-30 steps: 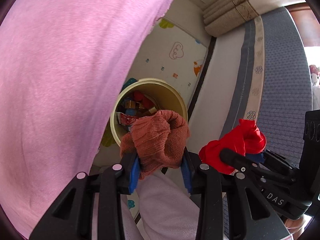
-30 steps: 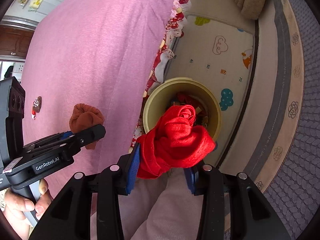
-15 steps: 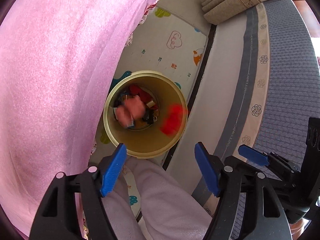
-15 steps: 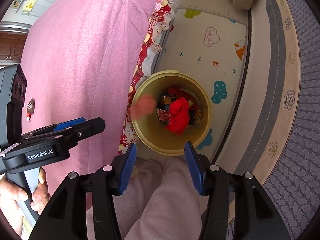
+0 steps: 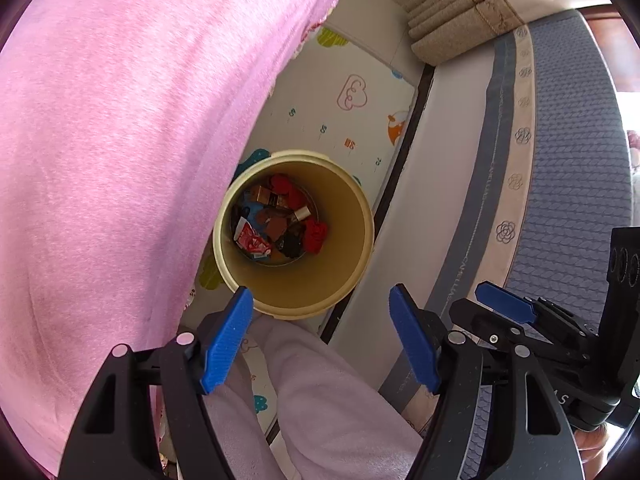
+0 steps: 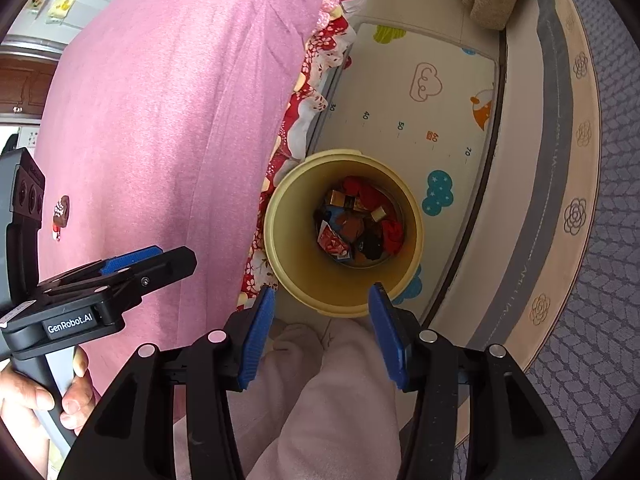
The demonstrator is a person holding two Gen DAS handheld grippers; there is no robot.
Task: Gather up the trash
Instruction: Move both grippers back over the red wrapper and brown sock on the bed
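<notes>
Left wrist view: left claw (image 5: 320,338) released, jaws just opened, nothing between them, right claw (image 6: 322,330) likewise spread and empty, both above yellow bin (image 5: 344,280) on play mat (image 5: 356,128), red cloth (image 5: 315,235) and brown cloth (image 5: 276,224) crumpled among wrappers inside.

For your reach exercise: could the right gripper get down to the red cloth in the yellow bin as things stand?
Probably yes: the right gripper hangs open above the yellow bin, whose mouth is uncovered, and the red cloth lies exposed on top.

The left gripper (image 5: 320,336) hangs empty, jaws apart, above the yellow bin (image 5: 348,280); red cloth (image 5: 315,235) lies inside.
</notes>
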